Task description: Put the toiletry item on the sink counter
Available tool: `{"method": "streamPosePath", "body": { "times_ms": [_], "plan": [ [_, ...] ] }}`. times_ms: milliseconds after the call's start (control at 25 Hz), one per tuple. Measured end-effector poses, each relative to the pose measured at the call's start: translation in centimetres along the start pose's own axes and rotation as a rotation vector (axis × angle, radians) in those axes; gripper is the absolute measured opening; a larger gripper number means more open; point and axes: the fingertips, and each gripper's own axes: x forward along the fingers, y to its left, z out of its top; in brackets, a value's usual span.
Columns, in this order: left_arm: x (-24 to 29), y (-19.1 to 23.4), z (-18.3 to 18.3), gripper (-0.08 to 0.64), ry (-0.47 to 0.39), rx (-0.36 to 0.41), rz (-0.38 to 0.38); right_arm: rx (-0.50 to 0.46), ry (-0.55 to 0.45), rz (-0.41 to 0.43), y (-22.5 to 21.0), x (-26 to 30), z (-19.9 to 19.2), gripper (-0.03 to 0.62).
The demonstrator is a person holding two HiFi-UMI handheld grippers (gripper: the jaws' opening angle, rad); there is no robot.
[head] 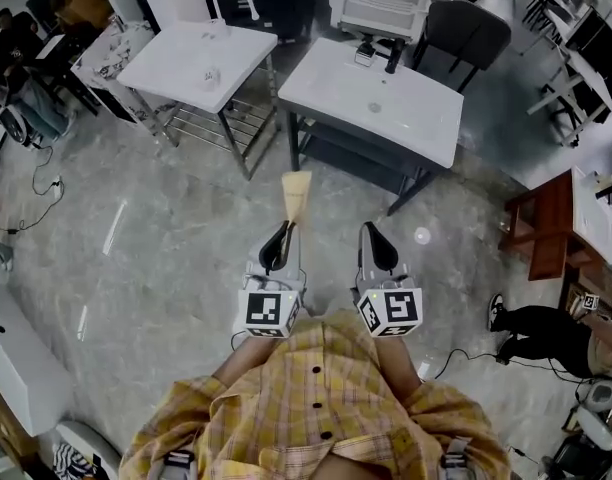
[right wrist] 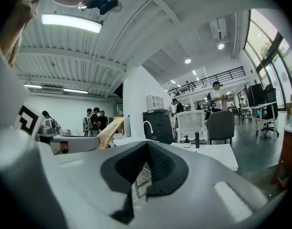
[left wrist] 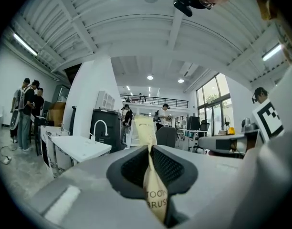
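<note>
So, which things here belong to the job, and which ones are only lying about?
Job: beige paper toothbrush packet, clamped in the left gripper; white rectangular sink counter ahead.
Lying about: second white sink on a metal stand, grey office chair, dark pump bottle.

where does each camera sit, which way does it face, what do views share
Head view: on the person's head, looking steeply down at the floor and a sink counter; yellow shirt, left gripper and right gripper show.
Left gripper view: on the left gripper, looking forward along its jaws, shut on a toothbrush packet.
Right gripper view: on the right gripper, looking forward along its shut, empty jaws.
Shared: all three show the packet.
</note>
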Motion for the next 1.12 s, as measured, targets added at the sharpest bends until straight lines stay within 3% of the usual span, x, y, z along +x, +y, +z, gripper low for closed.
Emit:
{"method": "streamPosePath", "body": {
  "times_ms": [600,1120],
  "plan": [
    [1.2,5.9,-1.9,0.032,0.06,0.001,0.016,0.014,0.033,-0.013,1.9,5.2,-1.5,0.0],
    [9.6,10.9,-1.2,0.031,0.063,0.002,-0.014,0.019,0.033,-0.004,0.0,14.7,-1.5,-0.002]
  ]
}}
